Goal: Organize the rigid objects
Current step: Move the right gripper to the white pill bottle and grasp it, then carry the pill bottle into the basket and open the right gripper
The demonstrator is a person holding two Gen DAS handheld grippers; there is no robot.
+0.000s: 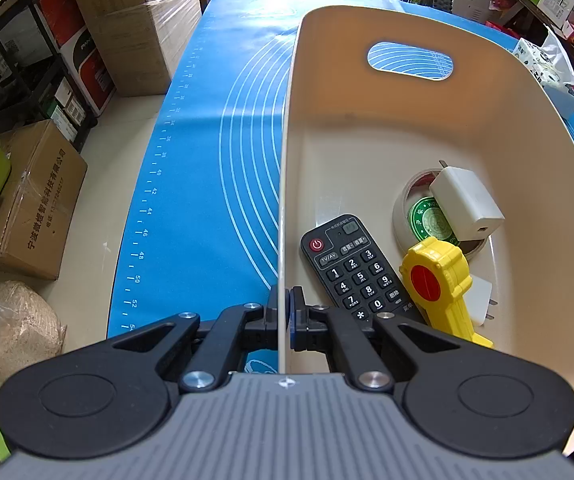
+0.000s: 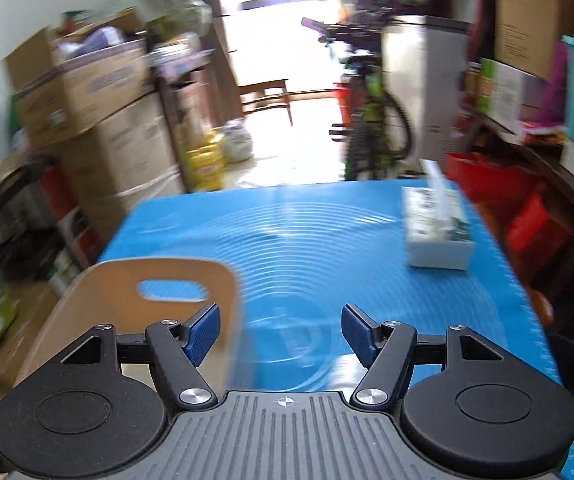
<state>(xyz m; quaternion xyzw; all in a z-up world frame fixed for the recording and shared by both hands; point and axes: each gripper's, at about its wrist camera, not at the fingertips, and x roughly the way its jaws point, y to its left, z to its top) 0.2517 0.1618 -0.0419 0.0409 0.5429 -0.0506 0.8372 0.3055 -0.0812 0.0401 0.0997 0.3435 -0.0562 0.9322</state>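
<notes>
A cream plastic basket (image 1: pixel 407 120) with a handle hole stands on the blue mat (image 1: pixel 215 152). My left gripper (image 1: pixel 285 312) is shut on the basket's left wall, one finger inside, one outside. In the basket lie a black remote control (image 1: pixel 353 268), a yellow tape measure with a red button (image 1: pixel 437 280), a roll of tape (image 1: pixel 423 216) and a white charger (image 1: pixel 467 204); a second white plug (image 1: pixel 481 300) shows behind the tape measure. My right gripper (image 2: pixel 281 334) is open and empty above the mat (image 2: pixel 327 240), right of the basket (image 2: pixel 127 292). That view is motion-blurred.
A white tissue box (image 2: pixel 439 232) stands on the mat at the far right; it also shows in the left wrist view (image 1: pixel 547 68). Cardboard boxes (image 1: pixel 31 200) and a black rack (image 1: pixel 19 60) stand on the floor left of the table. A bicycle (image 2: pixel 375 120) stands beyond the far edge.
</notes>
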